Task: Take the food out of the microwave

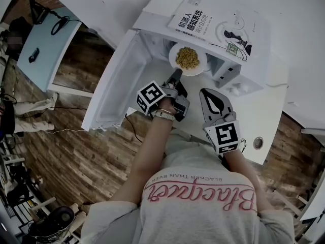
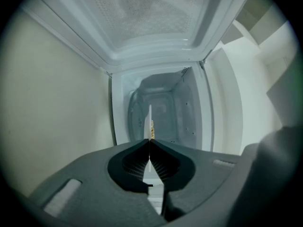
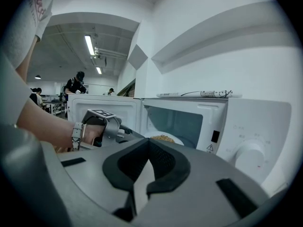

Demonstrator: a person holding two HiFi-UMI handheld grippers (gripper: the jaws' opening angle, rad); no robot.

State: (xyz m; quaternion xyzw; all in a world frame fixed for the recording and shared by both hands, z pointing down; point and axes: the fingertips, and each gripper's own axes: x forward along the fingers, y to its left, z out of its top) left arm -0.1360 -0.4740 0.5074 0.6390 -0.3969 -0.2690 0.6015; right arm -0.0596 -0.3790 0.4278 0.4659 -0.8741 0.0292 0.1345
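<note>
Between the pads of the left claw point(image 1: 175, 76) sits the thin white rim of the plate point(image 1: 202, 66). The jaws are clenched on the near edge, and from along the claw the plate shows edge-on as a pale sliver. Just to the right of that claw and a little nearer the person, the right claw point(image 1: 204, 92) has its jaws pressed together on nothing, its tips aimed at the appliance's front.

Directly ahead of the left claw's tips, the yellow, grainy food point(image 1: 187, 58) lies heaped in the middle of the plate. The plate rests at the mouth of the microwave point(image 1: 150, 22), roughly on the threshold. I cannot tell whether its underside touches the cavity floor. To the left of both claws the door point(image 1: 116, 88) hangs wide open. Past the right claw, on the right, are the control knob point(image 3: 248, 152) and the white tabletop point(image 1: 256, 113). A book point(image 1: 213, 22) lies on top of the appliance, beyond the plate.

The step in hand looks like the withdrawal itself: the plate is gripped and part-way out. The next move calls for drawing it straight back toward the person and keeping it level. A single-edge grip could let the far side dip and spill. The idle right claw could steady the opposite rim before the plate is set down on the tabletop.
</note>
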